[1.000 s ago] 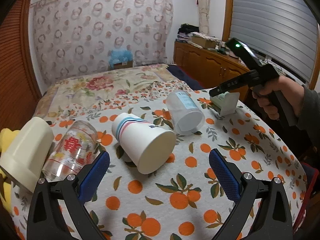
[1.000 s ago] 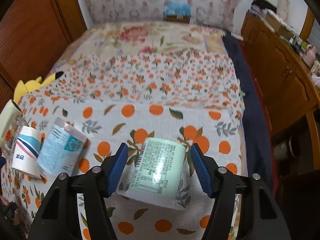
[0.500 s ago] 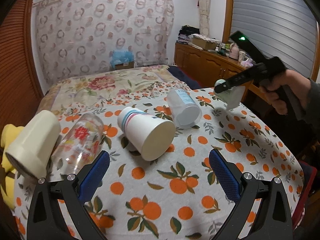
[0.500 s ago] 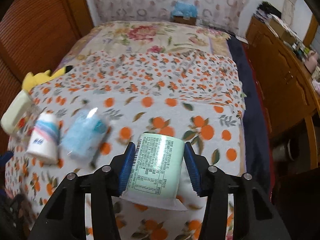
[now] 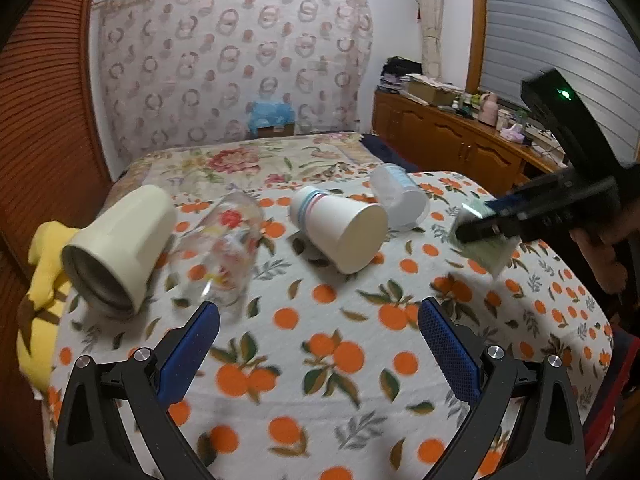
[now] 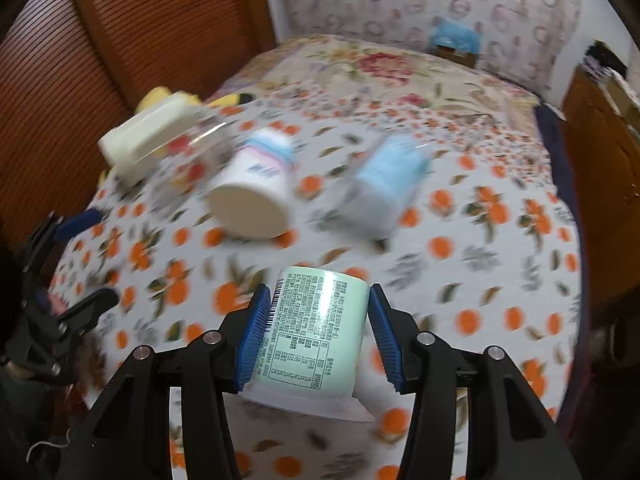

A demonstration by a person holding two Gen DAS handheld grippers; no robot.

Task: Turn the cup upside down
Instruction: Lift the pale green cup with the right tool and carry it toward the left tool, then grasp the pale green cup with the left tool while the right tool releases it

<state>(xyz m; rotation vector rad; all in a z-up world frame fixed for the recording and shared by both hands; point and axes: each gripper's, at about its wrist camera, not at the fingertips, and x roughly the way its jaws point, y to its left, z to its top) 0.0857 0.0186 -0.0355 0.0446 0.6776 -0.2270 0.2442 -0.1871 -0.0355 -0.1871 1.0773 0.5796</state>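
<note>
Right gripper (image 6: 316,336) clamped on green cup (image 6: 316,340), lifted above bench (image 6: 500,264). Left gripper (image 5: 320,348) spread wide, empty. 4 cups laid beyond.

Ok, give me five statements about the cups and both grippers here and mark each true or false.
1. The right gripper is shut on the green cup. True.
2. The left gripper holds the paper cup. False: it is open and empty; the paper cup lies on its side on the tablecloth.
3. The clear glass stands upright. False: it lies on its side beside the cream mug.
4. The green cup is lifted off the tablecloth. True.
5. The cream mug's opening faces away from the left wrist camera. False: its opening faces that camera.
</note>
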